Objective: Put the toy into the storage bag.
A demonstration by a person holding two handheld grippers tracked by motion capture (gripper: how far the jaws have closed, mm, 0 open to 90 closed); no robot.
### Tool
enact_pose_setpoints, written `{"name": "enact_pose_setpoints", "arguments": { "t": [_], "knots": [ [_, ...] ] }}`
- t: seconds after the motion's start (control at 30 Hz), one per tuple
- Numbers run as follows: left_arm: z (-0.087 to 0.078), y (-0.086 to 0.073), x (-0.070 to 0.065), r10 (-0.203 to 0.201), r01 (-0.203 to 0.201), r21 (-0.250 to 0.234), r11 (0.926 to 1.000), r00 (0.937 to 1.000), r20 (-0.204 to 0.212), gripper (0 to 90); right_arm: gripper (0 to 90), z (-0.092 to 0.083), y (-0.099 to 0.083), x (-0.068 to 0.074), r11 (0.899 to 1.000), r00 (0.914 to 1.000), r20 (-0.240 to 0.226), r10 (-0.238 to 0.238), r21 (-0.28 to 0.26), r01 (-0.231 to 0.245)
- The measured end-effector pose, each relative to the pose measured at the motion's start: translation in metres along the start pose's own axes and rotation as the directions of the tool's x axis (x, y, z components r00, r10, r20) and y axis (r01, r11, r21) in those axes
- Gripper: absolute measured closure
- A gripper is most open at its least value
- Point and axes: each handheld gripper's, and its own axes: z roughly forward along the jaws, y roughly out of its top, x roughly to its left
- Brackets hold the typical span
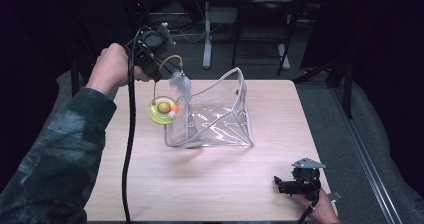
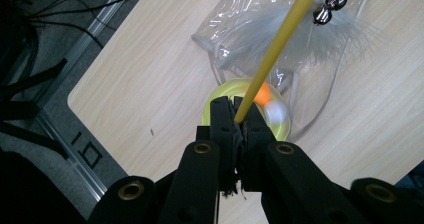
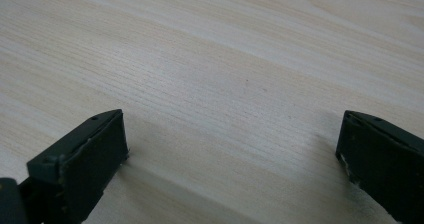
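Note:
My left gripper [image 1: 157, 72] is raised over the table's far left, shut on the thin yellow wand [image 2: 280, 39] of a cat toy. The toy's yellow-green disc [image 1: 159, 115] hangs below it, carrying an orange ball [image 2: 262, 94] and a white ball [image 2: 276, 113]. The wand arcs over to a white feather [image 1: 181, 84] with small bells [image 2: 330, 6], which touches the rim of a clear plastic bag [image 1: 215, 116]. The bag stands open on the table. My right gripper [image 1: 287, 185] rests at the front right, jaws wide open on bare wood [image 3: 232, 149].
The light wooden table [image 1: 200, 184] has bare room in front of the bag and between the bag and my right gripper. My left gripper's black cable [image 1: 130, 134] hangs down across the table's left side. Table legs and cables stand on the dark floor behind.

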Motion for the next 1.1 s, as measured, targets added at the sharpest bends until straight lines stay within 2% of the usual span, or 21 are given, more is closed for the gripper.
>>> {"name": "enact_pose_setpoints", "arguments": {
  "t": [0.37,0.67,0.8,0.97,1.1],
  "knots": [
    [0.004,0.013,-0.01,0.026,-0.026,-0.012,0.9996,0.9996,0.014,87.6,0.0,0.0,0.0,0.0,1.0,1.0,0.001,-0.001,0.0,0.001],
    [0.015,0.025,-0.014,0.043,-0.043,0.002,0.9991,0.9985,0.033,87.5,0.0,0.0,0.0,0.0,1.0,1.0,0.001,0.0,0.001,0.0],
    [0.02,0.027,-0.015,0.043,-0.043,0.0,0.9991,0.9982,0.042,87.6,0.0,0.0,0.0,0.0,1.0,1.0,0.002,0.001,0.0,-0.001],
    [0.036,0.029,-0.014,0.032,-0.032,0.007,0.9995,0.9967,0.075,87.6,0.0,0.0,0.0,0.0,1.0,1.0,0.002,0.001,0.001,-0.001],
    [0.044,0.03,-0.013,0.021,-0.022,0.007,0.9997,0.9961,0.086,87.6,0.0,0.0,0.0,0.0,1.0,1.0,0.001,0.001,0.001,-0.001]
  ]
}}
